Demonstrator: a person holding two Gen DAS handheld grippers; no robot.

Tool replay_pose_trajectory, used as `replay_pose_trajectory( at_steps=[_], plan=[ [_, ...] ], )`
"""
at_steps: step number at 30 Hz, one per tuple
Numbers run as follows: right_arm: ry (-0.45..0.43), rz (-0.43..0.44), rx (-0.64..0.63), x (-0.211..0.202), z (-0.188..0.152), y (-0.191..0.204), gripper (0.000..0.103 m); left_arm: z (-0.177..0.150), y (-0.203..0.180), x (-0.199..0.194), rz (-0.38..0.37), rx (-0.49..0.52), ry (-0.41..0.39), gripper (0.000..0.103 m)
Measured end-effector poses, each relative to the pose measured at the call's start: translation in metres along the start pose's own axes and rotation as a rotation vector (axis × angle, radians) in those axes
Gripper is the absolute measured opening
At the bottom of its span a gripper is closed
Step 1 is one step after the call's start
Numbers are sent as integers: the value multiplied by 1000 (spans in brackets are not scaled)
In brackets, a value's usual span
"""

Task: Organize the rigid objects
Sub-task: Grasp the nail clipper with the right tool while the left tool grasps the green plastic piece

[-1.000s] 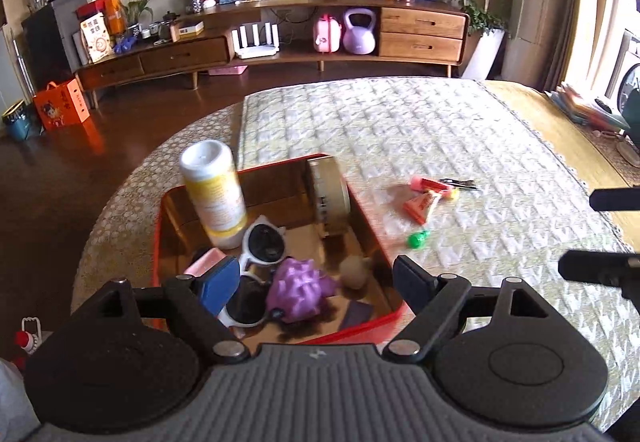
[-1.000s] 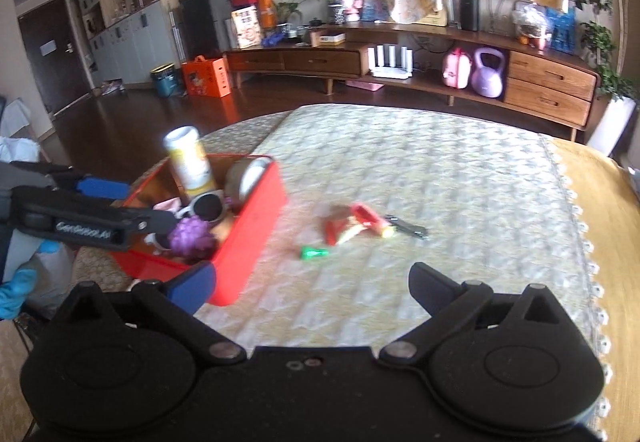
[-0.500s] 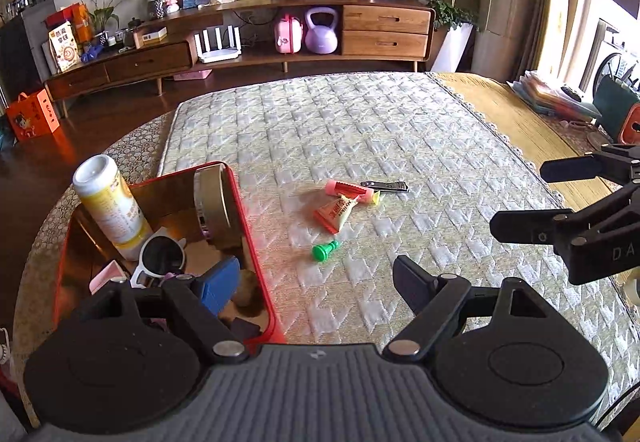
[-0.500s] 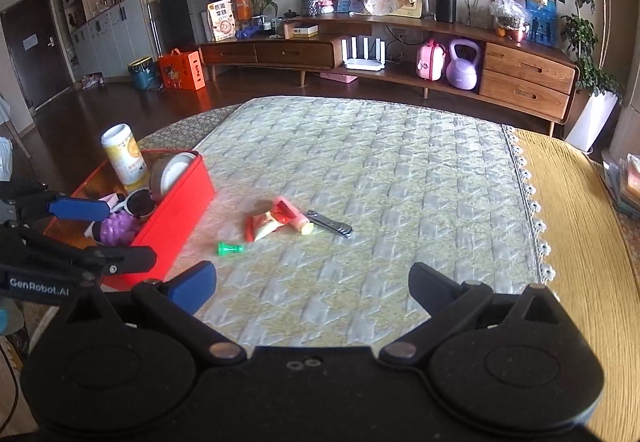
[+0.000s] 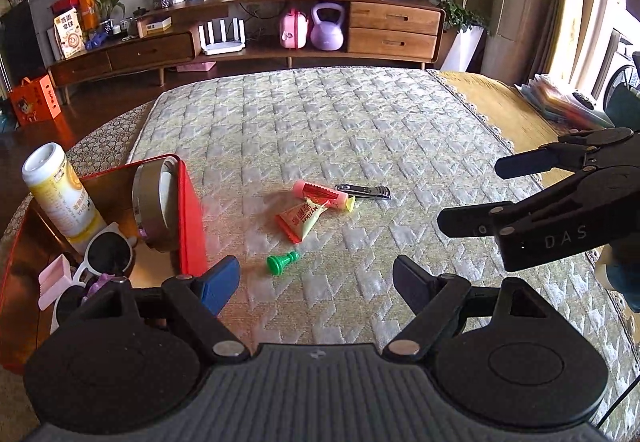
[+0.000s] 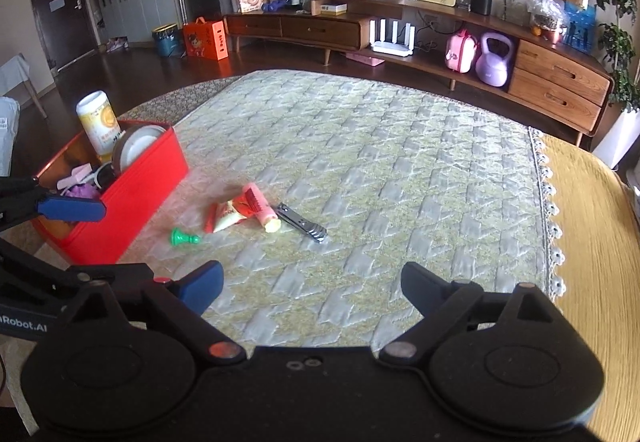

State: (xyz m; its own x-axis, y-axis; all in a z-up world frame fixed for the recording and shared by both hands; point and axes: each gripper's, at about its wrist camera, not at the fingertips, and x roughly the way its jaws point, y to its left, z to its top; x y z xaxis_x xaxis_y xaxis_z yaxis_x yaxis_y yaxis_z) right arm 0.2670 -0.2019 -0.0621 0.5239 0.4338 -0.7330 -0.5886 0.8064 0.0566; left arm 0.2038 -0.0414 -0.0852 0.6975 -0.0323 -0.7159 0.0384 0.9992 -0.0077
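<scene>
A red box [image 5: 191, 210] [image 6: 140, 186] stands at the table's left with a yellow bottle [image 5: 60, 198], a tape roll [image 5: 156, 202], sunglasses [image 5: 106, 254] and other items inside. On the quilted cloth lie a green chess pawn [image 5: 282, 262] [image 6: 183, 238], an orange sachet [image 5: 300, 220] [image 6: 226, 218], a pink tube [image 5: 322, 194] [image 6: 262, 208] and a nail clipper [image 5: 364, 192] [image 6: 302, 224]. My left gripper [image 5: 316, 282] is open and empty, just short of the pawn. My right gripper [image 6: 312, 288] is open and empty, nearer than the clipper.
A yellow woven mat [image 6: 592, 226] covers the table's right part past the cloth's lace edge. A wooden sideboard [image 5: 280, 30] with a purple kettlebell [image 5: 328, 28] stands beyond the table. The right gripper shows at the right of the left wrist view [image 5: 552, 198].
My left gripper has swung right from over the red box to the loose items on the cloth. My right gripper has moved in closer to those items. Both stay open.
</scene>
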Motion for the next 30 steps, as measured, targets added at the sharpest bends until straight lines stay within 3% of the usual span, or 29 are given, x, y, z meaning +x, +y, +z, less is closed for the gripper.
replay_pose_trajectory(
  at_steps=[10,16,19,24,30],
  plan=[
    [49,82,-119,42,10,-12,75,0,-22,33,70,-15,8,84],
    [51,122,-185,57,22,-11,63,-3,-22,49,151,-44,21,74],
    [54,135,-215,64,26,-8,55,-3,-20,52,169,-62,24,64],
    [62,139,-243,77,28,-5,36,-8,-12,57,194,-98,40,56],
    [70,145,-255,91,27,-6,31,-9,-2,65,172,-149,64,50]
  ],
)
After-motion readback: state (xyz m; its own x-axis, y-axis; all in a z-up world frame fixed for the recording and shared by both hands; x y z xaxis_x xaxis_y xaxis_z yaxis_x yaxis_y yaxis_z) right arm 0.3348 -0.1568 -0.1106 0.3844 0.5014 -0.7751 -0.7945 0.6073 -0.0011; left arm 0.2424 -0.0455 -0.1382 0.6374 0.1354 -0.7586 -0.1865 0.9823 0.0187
